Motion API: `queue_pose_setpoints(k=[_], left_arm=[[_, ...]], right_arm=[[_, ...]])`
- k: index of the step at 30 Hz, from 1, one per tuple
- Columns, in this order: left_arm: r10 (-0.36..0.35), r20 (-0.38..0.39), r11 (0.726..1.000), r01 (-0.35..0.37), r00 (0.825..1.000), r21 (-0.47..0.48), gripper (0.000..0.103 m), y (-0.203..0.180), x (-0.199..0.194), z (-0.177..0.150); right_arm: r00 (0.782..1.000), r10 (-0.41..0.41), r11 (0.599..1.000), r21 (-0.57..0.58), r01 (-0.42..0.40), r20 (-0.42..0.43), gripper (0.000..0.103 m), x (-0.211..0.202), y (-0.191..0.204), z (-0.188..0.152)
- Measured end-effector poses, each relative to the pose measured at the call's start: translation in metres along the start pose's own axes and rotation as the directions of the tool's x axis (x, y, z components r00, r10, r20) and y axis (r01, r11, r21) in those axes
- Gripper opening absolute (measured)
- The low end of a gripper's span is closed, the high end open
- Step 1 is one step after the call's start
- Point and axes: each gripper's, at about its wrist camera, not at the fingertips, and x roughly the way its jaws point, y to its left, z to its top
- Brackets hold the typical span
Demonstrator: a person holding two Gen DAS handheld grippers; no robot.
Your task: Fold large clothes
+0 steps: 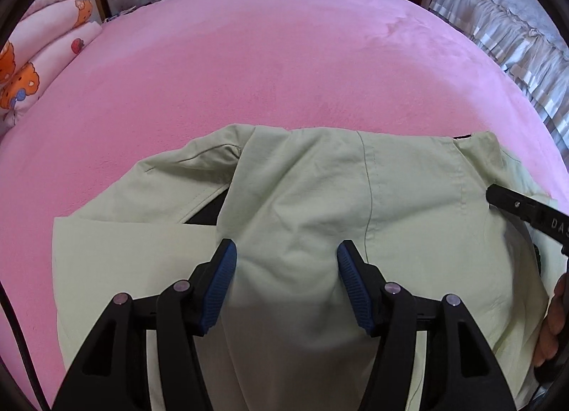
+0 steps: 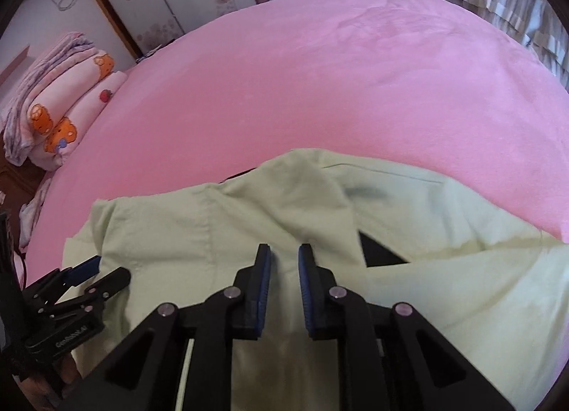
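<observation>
Half done at most, by the look of it: pale green garment [image 1: 320, 219] lying on the near part of the pink bed [image 1: 249, 66], sleeves or flaps already turned in over the body, further folds probably still to come. Left gripper [image 1: 286, 279] spread wide above the garment, gripping nothing. Right gripper [image 2: 284, 286] narrowed over a raised ridge of cloth, though pinching or merely close, hard to say. No containers visible; only stacked bedding [image 2: 60, 101] beyond the bed's left edge.

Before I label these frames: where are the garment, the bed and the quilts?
garment [image 1: 320, 197], left wrist view, upper layer
bed [image 1: 249, 55], left wrist view, bare pink sheet
quilts [image 2: 60, 98], right wrist view, stacked rolls
</observation>
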Motion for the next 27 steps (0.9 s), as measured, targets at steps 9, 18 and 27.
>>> queue_pose_setpoints(k=[9, 18, 27], left_arm=[[0.03, 0.0, 1.0, -0.03, 1.0, 0.0, 0.059, -0.002, -0.028, -0.01], [-0.019, 0.067, 1.0, 0.02, 0.998, -0.017, 0.061, 0.007, -0.15, -0.042], [-0.021, 0.175, 0.999, 0.025, 0.984, -0.024, 0.066, 0.027, -0.308, -0.102]], right_arm=[[1.0, 0.017, 1.0, 0.01, -0.017, -0.02, 0.009, -0.036, -0.01, -0.016], [0.996, 0.075, 0.997, -0.01, -0.074, 0.052, 0.01, -0.153, 0.012, -0.037], [0.968, 0.154, 0.984, -0.123, -0.131, 0.198, 0.032, -0.322, 0.064, -0.075]])
